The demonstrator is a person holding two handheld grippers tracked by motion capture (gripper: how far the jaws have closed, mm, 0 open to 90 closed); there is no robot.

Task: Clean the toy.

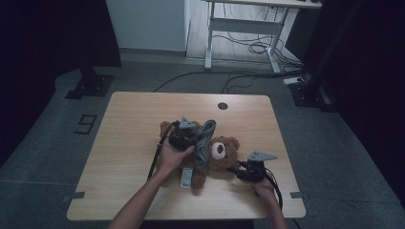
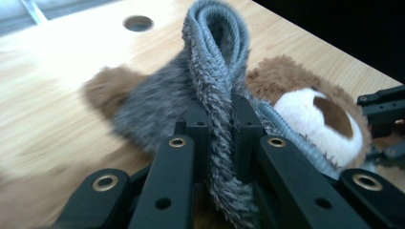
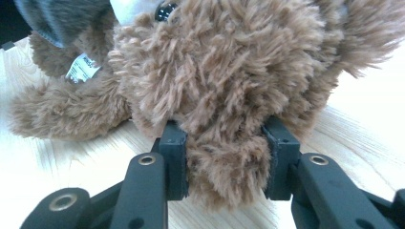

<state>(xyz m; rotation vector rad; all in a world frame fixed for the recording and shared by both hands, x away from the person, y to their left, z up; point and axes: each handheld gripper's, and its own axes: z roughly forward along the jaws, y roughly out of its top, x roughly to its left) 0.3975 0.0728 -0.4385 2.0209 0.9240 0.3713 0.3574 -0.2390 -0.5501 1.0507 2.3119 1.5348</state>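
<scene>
Now left forearm reaching in from the bottom, left hand-held gripper (image 1: 191,131) pinched tight on a fold of grey fuzzy cloth (image 2: 217,62), lifted in a loop over the teddy bear (image 1: 217,155). Right hand-held gripper (image 1: 239,169) low by the near right edge, squeezed shut on a brown furry part of the bear (image 3: 224,152). Bear lying mid-counter (image 1: 119,143), white snout (image 2: 310,117) up, small white tag (image 1: 186,177) beside it. Round hole (image 1: 222,106) near the far edge. Soft shaggy fur, pale smooth wood, black hard jaws.
</scene>
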